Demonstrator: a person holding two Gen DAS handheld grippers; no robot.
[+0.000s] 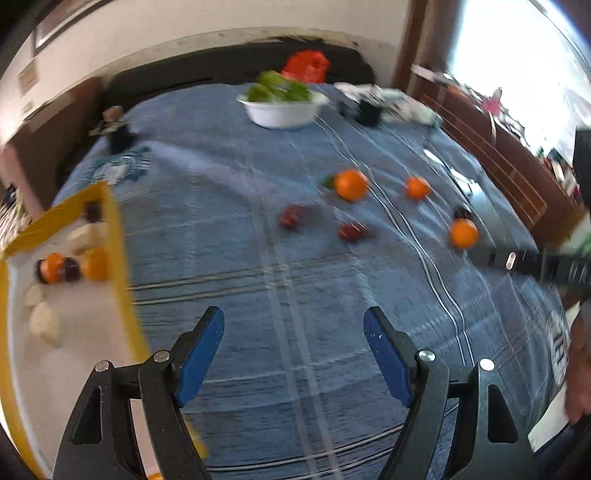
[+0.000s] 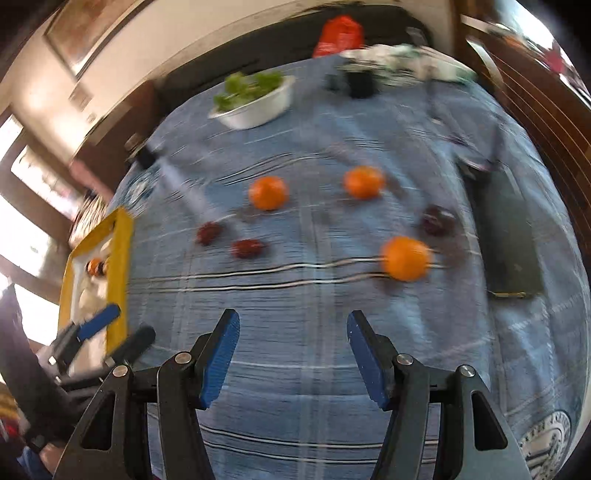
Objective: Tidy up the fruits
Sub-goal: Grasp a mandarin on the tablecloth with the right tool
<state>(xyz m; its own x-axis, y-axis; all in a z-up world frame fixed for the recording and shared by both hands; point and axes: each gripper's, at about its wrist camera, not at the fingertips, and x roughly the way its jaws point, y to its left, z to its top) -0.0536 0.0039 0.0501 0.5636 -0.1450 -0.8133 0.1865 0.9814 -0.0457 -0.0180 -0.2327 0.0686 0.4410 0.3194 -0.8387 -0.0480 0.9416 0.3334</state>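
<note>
Three oranges [image 2: 268,192] [image 2: 364,181] [image 2: 406,258] and three dark red fruits [image 2: 208,232] [image 2: 248,248] [image 2: 437,219] lie loose on the blue striped cloth. A yellow-rimmed tray [image 1: 114,240] at the left holds an orange [image 1: 53,266], dark fruits and pale pieces. My left gripper [image 1: 293,317] hangs open above bare cloth beside the tray, nothing between its blue pads. Short of the fruits, my right gripper [image 2: 291,317] is also open and empty. In the left wrist view the nearest orange [image 1: 463,232] lies by the right gripper's black frame [image 1: 517,263].
A white bowl of greens [image 2: 255,107] stands at the far side, with a red bag [image 2: 338,35] and white clutter behind. A dark flat slab [image 2: 511,236] lies on the cloth at the right. A person's hand [image 1: 580,369] shows at the right edge.
</note>
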